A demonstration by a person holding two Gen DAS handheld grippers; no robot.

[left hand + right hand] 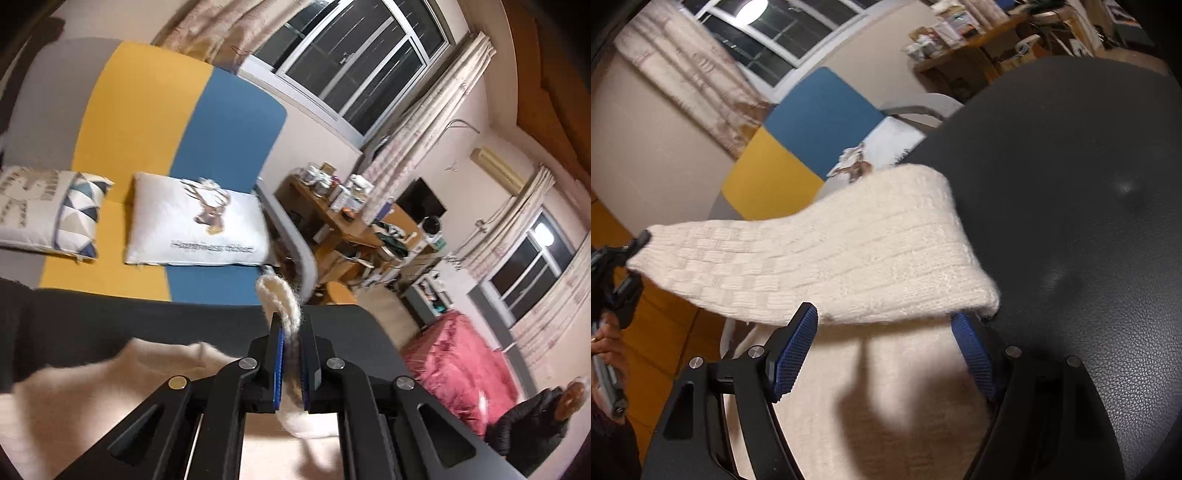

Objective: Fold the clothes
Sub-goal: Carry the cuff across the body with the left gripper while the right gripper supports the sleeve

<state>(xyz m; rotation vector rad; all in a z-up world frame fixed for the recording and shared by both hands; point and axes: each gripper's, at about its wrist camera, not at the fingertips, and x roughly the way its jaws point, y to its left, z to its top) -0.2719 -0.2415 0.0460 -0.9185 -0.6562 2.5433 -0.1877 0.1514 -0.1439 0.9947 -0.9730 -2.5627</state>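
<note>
Cream knit sweater (827, 258) partly lifted

A cream knitted sweater (827, 258) stretched across mid-frame over a black table (1071, 184). The right gripper (886, 350) stood wide at the bottom, nothing between its pads. At far left, the left gripper (637, 245) pinched the knit's end.

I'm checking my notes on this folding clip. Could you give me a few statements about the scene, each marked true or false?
1. The left hand-held gripper is shut on the cream knit garment. True.
2. The right hand-held gripper clamps the garment. False: its blue pads stand apart, touching nothing.
3. The garment lies on a black round table. True.
4. The pillow with a deer print is red. False: it is white.
</note>
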